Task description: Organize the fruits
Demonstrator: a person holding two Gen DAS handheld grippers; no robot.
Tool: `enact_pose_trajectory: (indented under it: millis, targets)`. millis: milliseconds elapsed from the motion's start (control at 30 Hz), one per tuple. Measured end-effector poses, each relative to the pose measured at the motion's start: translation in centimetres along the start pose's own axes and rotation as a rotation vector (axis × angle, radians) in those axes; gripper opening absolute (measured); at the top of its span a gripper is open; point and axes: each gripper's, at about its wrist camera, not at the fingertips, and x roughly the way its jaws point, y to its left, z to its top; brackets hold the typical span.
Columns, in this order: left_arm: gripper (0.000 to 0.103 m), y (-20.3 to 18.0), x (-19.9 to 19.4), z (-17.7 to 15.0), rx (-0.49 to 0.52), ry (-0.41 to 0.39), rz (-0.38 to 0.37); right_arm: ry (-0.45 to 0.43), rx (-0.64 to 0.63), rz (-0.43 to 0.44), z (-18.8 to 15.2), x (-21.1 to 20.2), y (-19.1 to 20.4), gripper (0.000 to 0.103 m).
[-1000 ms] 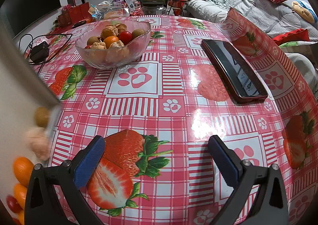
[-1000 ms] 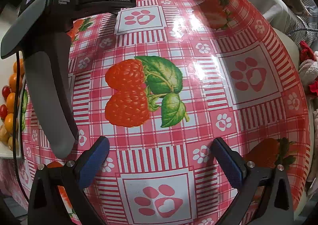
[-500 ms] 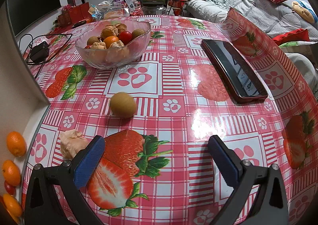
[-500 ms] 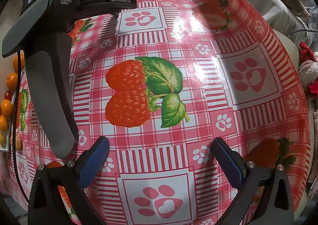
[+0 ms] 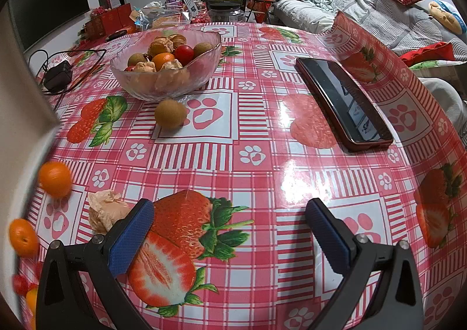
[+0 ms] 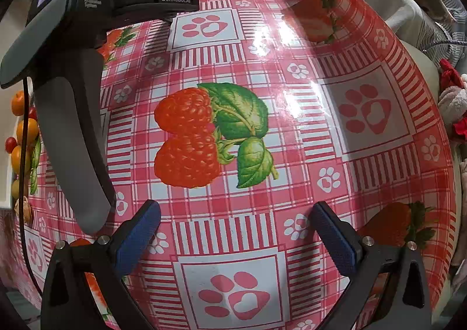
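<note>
Several loose fruits lie on the strawberry-print tablecloth point(image 5: 262, 160): a round brown fruit point(image 5: 170, 113) rests just in front of the glass bowl point(image 5: 166, 67), at about eleven o'clock from the left gripper point(image 5: 230, 230), and a papery husked fruit point(image 5: 105, 210) sits just beside its left finger at nine o'clock, with an orange one point(image 5: 55, 179) beyond. Both grippers gape empty; the right gripper point(image 6: 236, 230) faces bare cloth, so the left is likelier nearer.
</note>
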Motion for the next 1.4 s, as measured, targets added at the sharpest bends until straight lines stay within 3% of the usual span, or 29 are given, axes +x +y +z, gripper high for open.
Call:
enact_pose_trajectory:
  millis: [867, 933, 1133, 1400]
  targets:
    - [0.103, 0.1, -0.1, 0.2, 0.000, 0.000, 0.000, 0.048, 0.013, 0.003, 0.1, 0.2, 0.1, 0.103]
    - [0.103, -1.3, 0.6, -1.6, 0.001, -0.002, 0.002, 0.053, 0.013, 0.004, 0.1, 0.3, 0.0, 0.103]
    - [0.103, -1.3, 0.6, -1.6, 0.001, -0.001, 0.001, 0.052, 0.009, 0.011, 0.0, 0.3, -0.1, 0.103]
    - [0.103, -1.3, 0.7, -1.6, 0.001, -0.001, 0.001, 0.135, 0.005, 0.017, 1.4, 0.8, 0.1, 0.103]
